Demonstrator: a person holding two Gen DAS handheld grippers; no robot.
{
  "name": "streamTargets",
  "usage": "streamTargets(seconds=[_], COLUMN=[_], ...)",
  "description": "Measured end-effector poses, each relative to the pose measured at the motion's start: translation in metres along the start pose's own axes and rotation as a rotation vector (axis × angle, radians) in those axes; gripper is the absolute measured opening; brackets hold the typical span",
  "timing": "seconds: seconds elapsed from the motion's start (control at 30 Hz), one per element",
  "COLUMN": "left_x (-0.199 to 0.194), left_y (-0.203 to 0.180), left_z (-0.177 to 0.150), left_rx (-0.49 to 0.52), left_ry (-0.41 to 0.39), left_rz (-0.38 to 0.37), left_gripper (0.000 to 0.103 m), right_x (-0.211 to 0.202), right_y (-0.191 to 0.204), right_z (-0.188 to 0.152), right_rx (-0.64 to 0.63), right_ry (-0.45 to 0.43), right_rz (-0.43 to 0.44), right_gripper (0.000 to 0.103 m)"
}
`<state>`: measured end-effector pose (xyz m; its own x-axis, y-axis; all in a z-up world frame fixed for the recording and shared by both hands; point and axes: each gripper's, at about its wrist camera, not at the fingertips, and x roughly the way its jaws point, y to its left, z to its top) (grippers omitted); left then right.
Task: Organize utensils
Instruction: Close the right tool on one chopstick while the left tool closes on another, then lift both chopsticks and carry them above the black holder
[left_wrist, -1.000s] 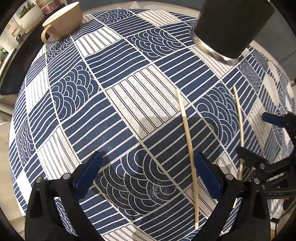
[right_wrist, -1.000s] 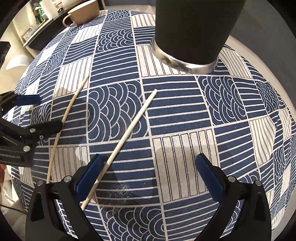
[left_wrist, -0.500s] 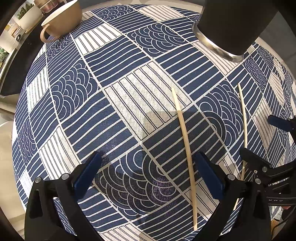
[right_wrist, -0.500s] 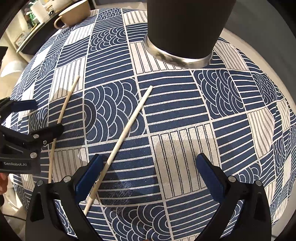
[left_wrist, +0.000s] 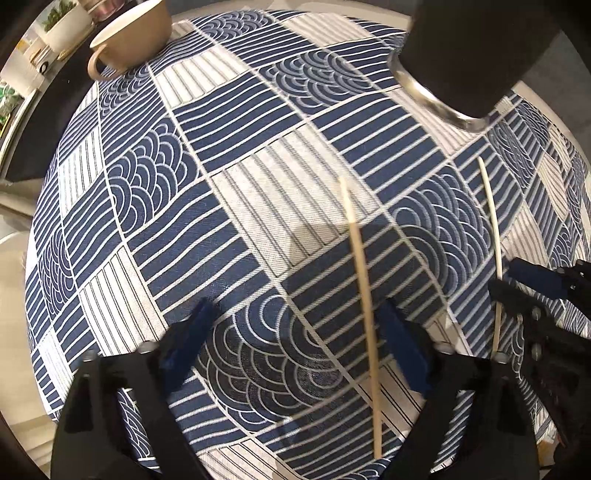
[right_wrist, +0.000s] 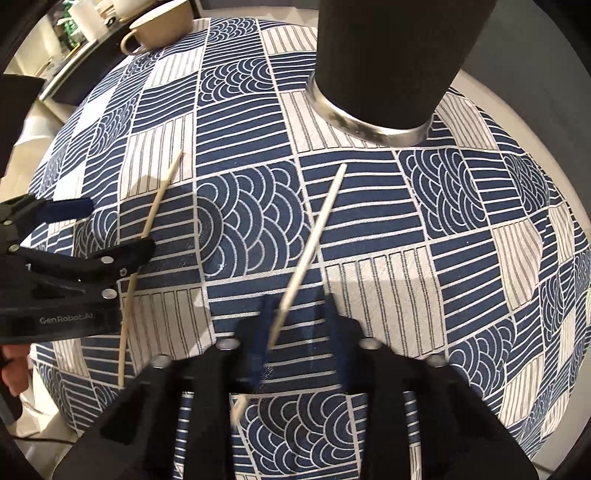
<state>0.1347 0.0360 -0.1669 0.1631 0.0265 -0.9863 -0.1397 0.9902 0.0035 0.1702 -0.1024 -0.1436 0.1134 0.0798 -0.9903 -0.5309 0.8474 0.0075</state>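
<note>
Two wooden chopsticks lie on the blue and white patterned tablecloth (left_wrist: 258, 192). My left gripper (left_wrist: 295, 347) is open, its jaws straddling the left chopstick (left_wrist: 364, 288), which also shows in the right wrist view (right_wrist: 155, 210). My right gripper (right_wrist: 297, 339) has its jaws close together around the lower part of the right chopstick (right_wrist: 314, 240), which also shows in the left wrist view (left_wrist: 495, 236). I cannot tell whether the pads touch it. A black utensil holder with a metal base (right_wrist: 388, 66) stands behind the chopsticks.
A tan mug (left_wrist: 129, 37) stands at the far left of the table, also in the right wrist view (right_wrist: 159, 26). Shelves with white containers (left_wrist: 55, 33) are beyond the table's left edge. The table's rim (right_wrist: 535, 122) curves at the right.
My right gripper's jaws have narrowed from wide open to close around the right chopstick. My left gripper has shifted right so the left chopstick now lies between its open jaws.
</note>
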Motion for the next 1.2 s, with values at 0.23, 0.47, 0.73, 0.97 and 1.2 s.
streamTargets(seconds=[0.23,0.47,0.73,0.97,1.2], left_x=[-0.012,-0.013,-0.019,-0.04,-0.069], left_y=[-0.007,-0.012,-0.004,0.007,0.013], left_z=[-0.005,-0.012,-0.009,0.002,0.021], left_rx=[-0.01,-0.028,-0.068,-0.075,-0.086], left_ry=[-0.005,0.003,0.009,-0.026,-0.076], left_rz=[-0.006,-0.01,-0.036,-0.02,0.007], left_gripper=[0.025,0.008,0.004,0.004,0.004], right_x=[-0.002,-0.001,-0.019,-0.066,-0.112], right_y=[-0.021,-0.034,-0.038,-0.059,-0.069], right_z=[0.005,0.002,-0.008,-0.009,0.003], right_rx=[0.04,0.083,0.065,0.051,0.025], right_ry=[0.005,0.007,-0.049,-0.154,-0.28], right_rz=[0.055,0.145,0.183,0.228,0.221], right_gripper=[0.005,0.005,0.005,0.005,0.005])
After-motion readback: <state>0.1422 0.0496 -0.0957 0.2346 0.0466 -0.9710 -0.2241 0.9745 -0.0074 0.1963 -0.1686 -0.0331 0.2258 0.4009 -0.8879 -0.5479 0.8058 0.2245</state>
